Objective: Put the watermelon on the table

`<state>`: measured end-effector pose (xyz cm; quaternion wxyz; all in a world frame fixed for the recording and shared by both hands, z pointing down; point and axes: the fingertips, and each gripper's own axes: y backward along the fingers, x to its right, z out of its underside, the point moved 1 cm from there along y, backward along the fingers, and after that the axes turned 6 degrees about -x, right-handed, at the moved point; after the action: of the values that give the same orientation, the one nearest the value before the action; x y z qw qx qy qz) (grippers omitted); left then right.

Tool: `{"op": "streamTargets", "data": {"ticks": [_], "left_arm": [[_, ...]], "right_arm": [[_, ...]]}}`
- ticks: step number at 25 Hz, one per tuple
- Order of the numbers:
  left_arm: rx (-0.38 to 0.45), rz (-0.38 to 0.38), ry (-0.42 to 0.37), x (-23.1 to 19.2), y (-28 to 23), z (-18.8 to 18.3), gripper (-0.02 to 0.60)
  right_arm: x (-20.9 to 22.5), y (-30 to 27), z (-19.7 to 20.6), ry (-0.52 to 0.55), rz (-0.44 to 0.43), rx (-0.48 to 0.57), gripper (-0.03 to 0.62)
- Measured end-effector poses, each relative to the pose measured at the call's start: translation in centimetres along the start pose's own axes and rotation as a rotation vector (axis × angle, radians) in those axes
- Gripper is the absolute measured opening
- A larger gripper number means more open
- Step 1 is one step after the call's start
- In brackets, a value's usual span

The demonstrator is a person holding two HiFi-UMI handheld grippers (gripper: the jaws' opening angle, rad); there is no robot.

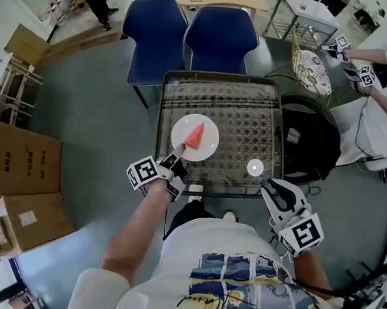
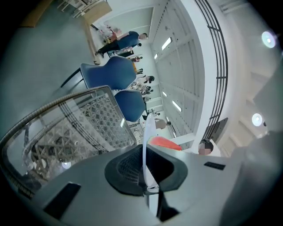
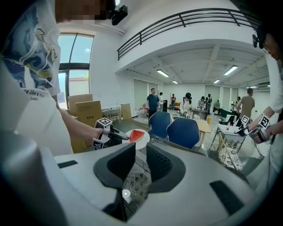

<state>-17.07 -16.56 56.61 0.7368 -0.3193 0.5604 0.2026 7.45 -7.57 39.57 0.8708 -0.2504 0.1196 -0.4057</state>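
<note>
My left claw (image 1: 175, 155) is clenched on the near-left rim of the plate (image 1: 209, 148). The watermelon (image 1: 194, 136) lies on it, over the tabletop (image 1: 243, 108). My right claw (image 1: 274, 190) is released, near right.

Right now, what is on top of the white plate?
A red watermelon slice lies on the plate, whose rim the left gripper pinches. The patterned table beneath is covered there.

Nothing is legible; print on the cardboard boxes (image 1: 20, 161) is too small.
</note>
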Motion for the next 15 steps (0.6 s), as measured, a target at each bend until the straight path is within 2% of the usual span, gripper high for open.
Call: {"op": "streamTargets", "data": {"ticks": [6, 15], "left_arm": [[-0.029, -0.017, 0.001, -5.1, -5.0, -6.6, 0.023], [-0.082, -0.062, 0.024, -12.7, -11.7, -11.7, 0.023]], "right_arm": [[1.1, -2.7, -0.4, -0.089, 0.082, -0.062, 0.061], [1.7, -3.8, 0.8, -0.183, 0.194, -0.184, 0.061]]}}
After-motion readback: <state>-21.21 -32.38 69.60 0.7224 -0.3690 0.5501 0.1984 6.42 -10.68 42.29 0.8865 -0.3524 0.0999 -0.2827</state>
